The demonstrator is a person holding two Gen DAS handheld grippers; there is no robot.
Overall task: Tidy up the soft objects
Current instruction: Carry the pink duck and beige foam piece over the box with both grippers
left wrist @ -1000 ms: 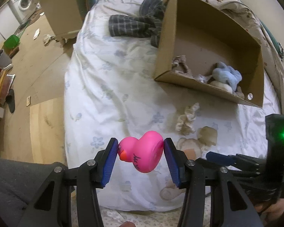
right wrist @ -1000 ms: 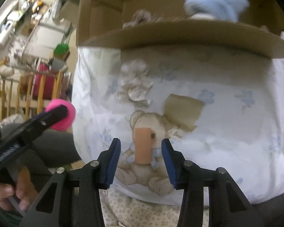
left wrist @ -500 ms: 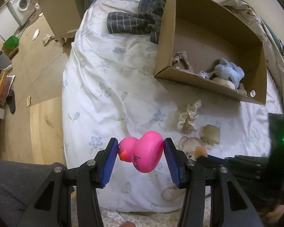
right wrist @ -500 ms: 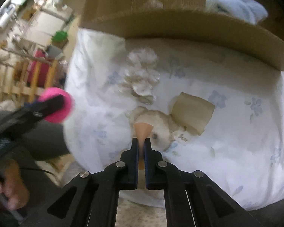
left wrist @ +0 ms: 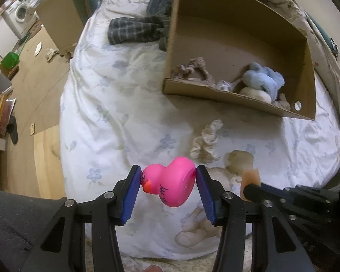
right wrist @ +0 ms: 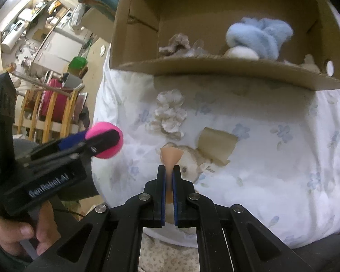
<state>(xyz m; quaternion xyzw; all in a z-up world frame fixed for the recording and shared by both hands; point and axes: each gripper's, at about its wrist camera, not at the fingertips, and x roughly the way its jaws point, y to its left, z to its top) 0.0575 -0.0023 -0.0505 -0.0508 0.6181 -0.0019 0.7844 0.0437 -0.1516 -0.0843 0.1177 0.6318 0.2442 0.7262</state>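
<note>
Since the earlier frame, our right gripper (right wrist: 169, 176) has clamped its jaws on the sponge (right wrist: 171, 156), squashing it thin: light, soft, grip mid-body. Our left gripper (left wrist: 167, 187) pinches the duck (left wrist: 170, 184) between half-spread jaws.

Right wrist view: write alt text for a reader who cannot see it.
The right gripper is shut on a squashed peach sponge above a white floral bedsheet. Ahead lies an open cardboard box of soft items; at left, the left gripper holds a pink toy.
</note>
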